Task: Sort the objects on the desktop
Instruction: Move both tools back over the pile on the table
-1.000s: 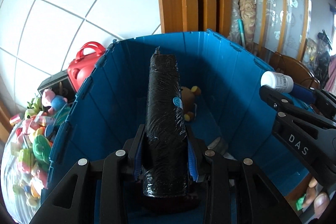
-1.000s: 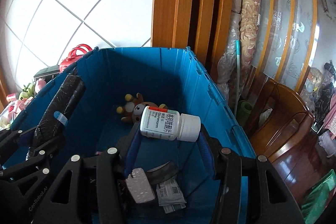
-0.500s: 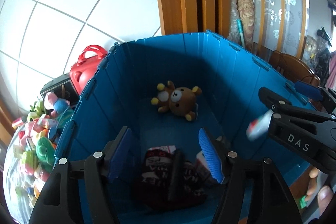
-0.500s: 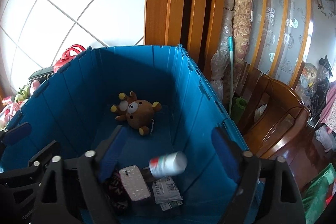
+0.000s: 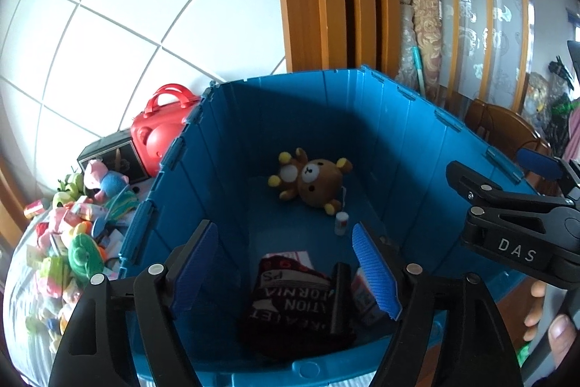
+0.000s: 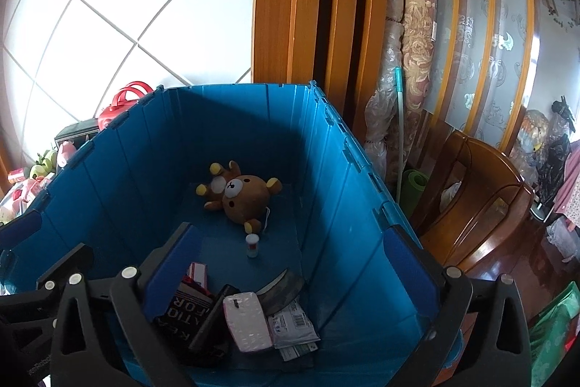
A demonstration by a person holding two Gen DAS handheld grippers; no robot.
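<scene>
One blue bin (image 5: 417, 140) below both my tongs. Left tongs (image 5: 286, 263) wide, empty; right tongs (image 6: 290, 263) wide, empty. Ahead of them a teddy bear (image 6: 243, 194); under them black printed cloth (image 5: 290, 300); between, a small white bottle (image 6: 252, 245).

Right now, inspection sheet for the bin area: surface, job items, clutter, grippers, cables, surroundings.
Surface: blue bin, open top, floor partly bare.
Job's things: teddy bear lying at far end; white bottle just in front of it; dark printed cloth, pink-white pack, paper packets at near end.
Clutter: toy pile and red case outside bin's left side.
Grippers: left gripper open, empty; right gripper open, empty.
Cables: nothing seen.
Surroundings: tiled wall, wooden door frame, wooden chair.
</scene>
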